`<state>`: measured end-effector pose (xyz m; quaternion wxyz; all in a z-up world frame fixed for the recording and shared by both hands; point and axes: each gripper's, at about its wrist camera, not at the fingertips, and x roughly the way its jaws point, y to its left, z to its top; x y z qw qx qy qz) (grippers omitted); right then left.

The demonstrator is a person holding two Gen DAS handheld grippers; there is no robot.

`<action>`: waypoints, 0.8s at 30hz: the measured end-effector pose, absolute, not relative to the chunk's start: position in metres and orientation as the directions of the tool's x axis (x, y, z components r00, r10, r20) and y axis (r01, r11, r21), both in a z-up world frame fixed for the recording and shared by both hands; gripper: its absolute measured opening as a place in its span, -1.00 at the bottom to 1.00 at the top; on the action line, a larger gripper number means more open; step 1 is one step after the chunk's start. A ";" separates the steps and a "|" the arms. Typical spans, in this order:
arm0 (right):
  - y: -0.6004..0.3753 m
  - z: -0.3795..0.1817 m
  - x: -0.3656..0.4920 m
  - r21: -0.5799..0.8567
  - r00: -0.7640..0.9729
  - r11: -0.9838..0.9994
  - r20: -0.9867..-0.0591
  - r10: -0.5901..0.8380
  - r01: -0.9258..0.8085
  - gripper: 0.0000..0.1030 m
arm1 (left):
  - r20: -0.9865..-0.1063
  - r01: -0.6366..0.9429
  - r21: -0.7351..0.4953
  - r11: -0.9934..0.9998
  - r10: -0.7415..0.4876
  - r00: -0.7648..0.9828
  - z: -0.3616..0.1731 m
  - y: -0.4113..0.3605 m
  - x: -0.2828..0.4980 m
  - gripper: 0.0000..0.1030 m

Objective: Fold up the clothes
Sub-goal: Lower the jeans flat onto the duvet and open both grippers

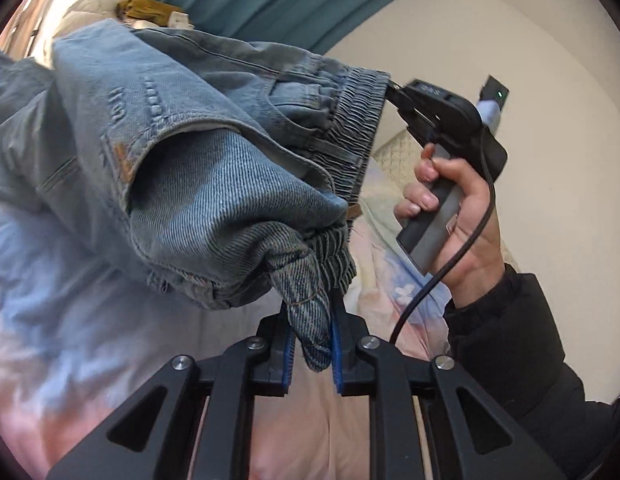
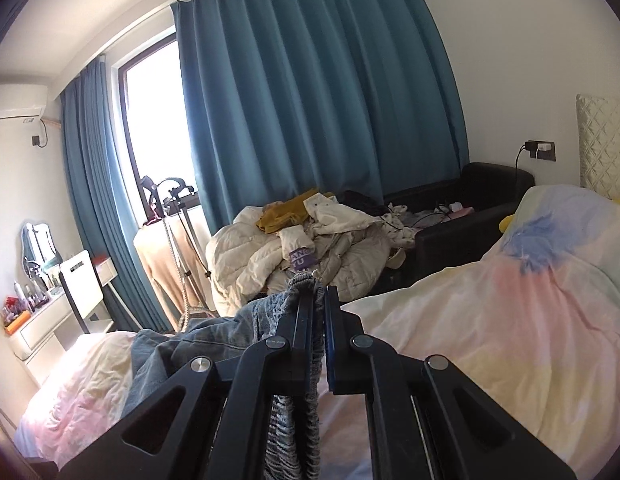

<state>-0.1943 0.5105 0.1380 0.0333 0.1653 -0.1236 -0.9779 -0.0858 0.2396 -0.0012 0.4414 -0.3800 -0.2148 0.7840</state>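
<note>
while each hand-held gripper, left [image 1: 312, 338] and right [image 2: 324, 320], clenches the jeans [image 1: 181, 152] waistband, they hang over the bed [image 2: 510, 312].

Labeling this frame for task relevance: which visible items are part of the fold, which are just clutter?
In play:
jeans, elastic waistband pinched at two spots
left gripper, shut on denim
right gripper, shut on the waistband
bed quilt, the surface below

Lying about:
clothes pile by the curtain
black sofa
dressing table
</note>
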 end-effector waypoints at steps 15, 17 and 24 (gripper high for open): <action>0.647 -0.022 -0.352 0.191 -0.829 -0.966 -0.558 0.040 -0.176 -0.92 | -0.594 -0.608 -0.567 -0.556 0.787 -0.167 -0.105 0.407 -0.187 -0.71; 0.660 -0.049 -0.370 0.173 -0.808 -0.965 -0.587 0.059 -0.196 -0.92 | -0.604 -0.624 -0.557 -0.549 0.783 -0.150 -0.111 0.409 -0.188 -0.71; 0.665 -0.051 -0.351 0.187 -0.806 -0.949 -0.582 0.102 -0.256 -0.50 | -0.659 -0.683 -0.443 -0.581 0.728 -0.191 -0.090 0.398 -0.160 -0.43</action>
